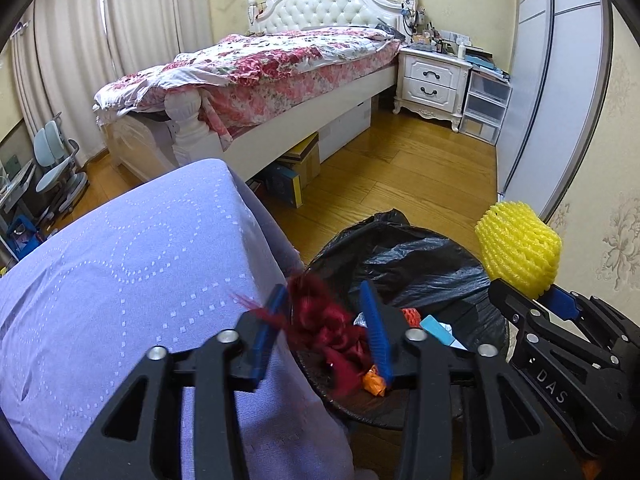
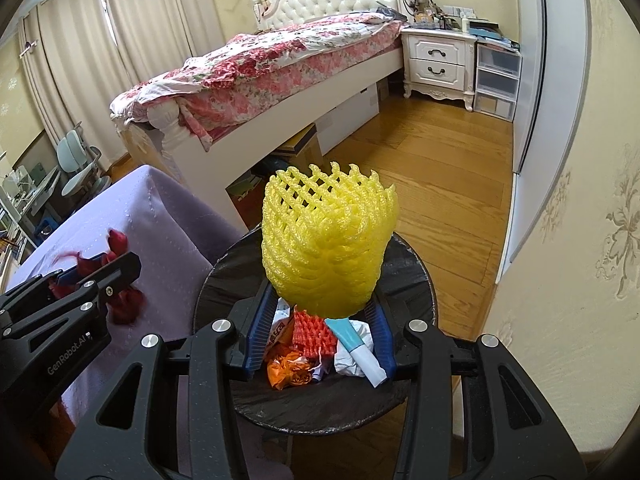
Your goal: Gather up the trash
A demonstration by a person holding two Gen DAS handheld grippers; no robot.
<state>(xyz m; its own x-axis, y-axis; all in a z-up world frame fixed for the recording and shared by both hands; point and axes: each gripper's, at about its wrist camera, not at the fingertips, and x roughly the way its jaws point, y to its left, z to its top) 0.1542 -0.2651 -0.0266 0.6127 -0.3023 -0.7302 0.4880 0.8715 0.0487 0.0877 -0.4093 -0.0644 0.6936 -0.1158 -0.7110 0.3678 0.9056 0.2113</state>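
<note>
A round bin lined with a black bag (image 1: 424, 256) (image 2: 218, 280) stands on the wood floor beside a lilac-covered surface. My left gripper (image 1: 323, 292) (image 2: 100, 276) hangs over the bin's left rim. A blurred dark red mesh net (image 1: 324, 320) (image 2: 126, 304) lies loose between its open jaws. My right gripper (image 2: 320, 302) (image 1: 532, 296) is over the bin's middle, shut on the base of a yellow foam fruit net (image 2: 328, 240) (image 1: 518, 248). Inside the bin lie an orange wrapper (image 2: 288, 372), a red foam net (image 2: 314, 334), crumpled white paper (image 2: 352, 354) and a blue-and-white tube.
The lilac cloth surface (image 1: 120, 280) (image 2: 160, 216) adjoins the bin on the left. A bed (image 1: 280, 64) with boxes (image 1: 300, 160) under it lies ahead. Beyond are a white nightstand (image 1: 432, 80), plastic drawers, and a sliding wardrobe door (image 1: 532, 120) and wall on the right.
</note>
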